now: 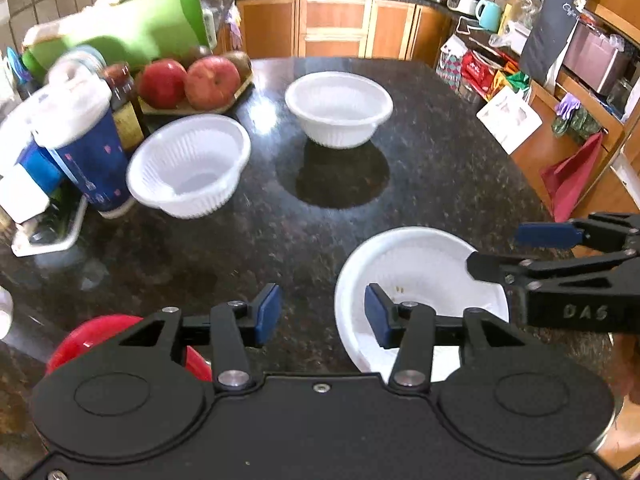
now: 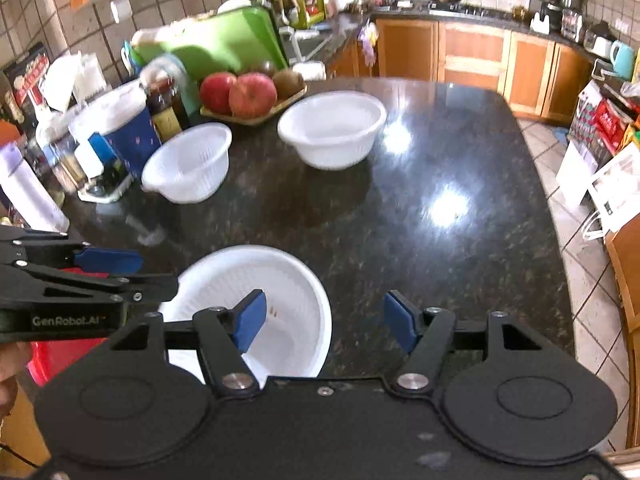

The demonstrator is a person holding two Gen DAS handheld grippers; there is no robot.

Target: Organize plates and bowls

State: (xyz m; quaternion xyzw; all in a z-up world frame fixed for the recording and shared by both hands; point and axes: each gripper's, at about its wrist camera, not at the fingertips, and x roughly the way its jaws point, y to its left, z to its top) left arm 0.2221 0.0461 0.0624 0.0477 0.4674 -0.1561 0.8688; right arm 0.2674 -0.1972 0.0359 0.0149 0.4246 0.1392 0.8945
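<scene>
Looking down both wrist cams at a dark speckled granite counter (image 1: 440, 152), polished, w/ bright glare spots. Three white bowls sit on it, all thin plastic w/ fine ribbed walls and a rolled rim.

Near bowl (image 1: 420, 276) lies close under both tools, right of centre in left cam. It is round and shallow, w/ a couple of small brown specks inside; its near rim is hidden behind the tool bodies. Mid bowl (image 1: 188, 164) sits left, touching or just beside a blue cup (image 1: 88, 160) w/ white lid; I can't tell which. Far bowl (image 1: 339, 108) stands alone at centre, upright, casting a round dark shadow in front.

A red dish (image 1: 100, 336) shows at near left, mostly covered by the left tool, so its shape is unclear.

Left gripper (image 1: 322, 312): black linkage, blue pads, jaws spread, nothing between them; right pad overlaps the near bowl's interior in view, contact not resolvable. Right gripper (image 2: 324, 318): jaws spread wider, empty, left pad over the same bowl, right pad over bare granite.

Background: apples (image 1: 188, 82) on a wooden tray, green cutting board (image 1: 152, 24), wood cabinets (image 1: 336, 26). Left-edge clutter is blurred, not legible.
</scene>
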